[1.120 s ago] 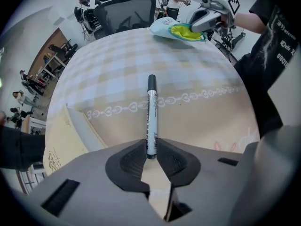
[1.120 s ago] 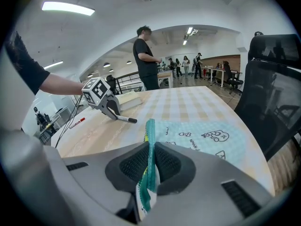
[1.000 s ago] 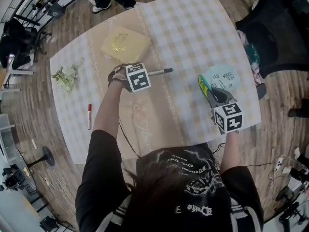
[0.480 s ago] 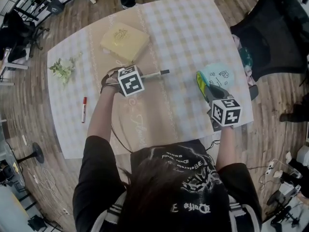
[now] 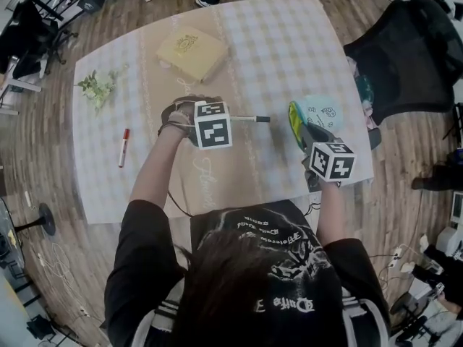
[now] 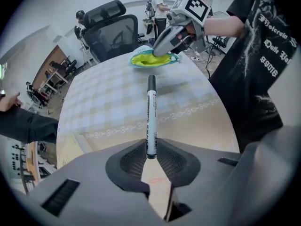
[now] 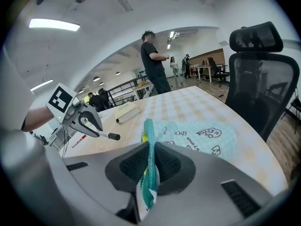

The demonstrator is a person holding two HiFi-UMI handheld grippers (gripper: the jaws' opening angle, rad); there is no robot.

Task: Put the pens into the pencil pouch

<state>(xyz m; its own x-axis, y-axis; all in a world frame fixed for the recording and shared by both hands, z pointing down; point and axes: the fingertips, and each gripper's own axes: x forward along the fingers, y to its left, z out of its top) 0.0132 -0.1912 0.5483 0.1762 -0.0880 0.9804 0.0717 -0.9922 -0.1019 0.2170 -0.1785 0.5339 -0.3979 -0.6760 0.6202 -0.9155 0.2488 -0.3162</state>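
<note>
Left gripper [image 6: 150,150] jaws pinched a pen [image 6: 151,109] over the tabletop [image 5: 289,49], its rear end hidden between them. Right gripper [image 7: 149,169] jaws clamped the pouch [image 7: 200,135] rim at the tabletop's right edge, the mouth half covered in head view. Red pen [image 5: 124,147] lay far left. Checked cloth, wood floor, chair [image 5: 405,56].

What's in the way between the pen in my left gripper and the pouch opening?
Nothing visible. Only bare tablecloth lies between the pen and the pouch, whose edge the right gripper pinches.
</note>
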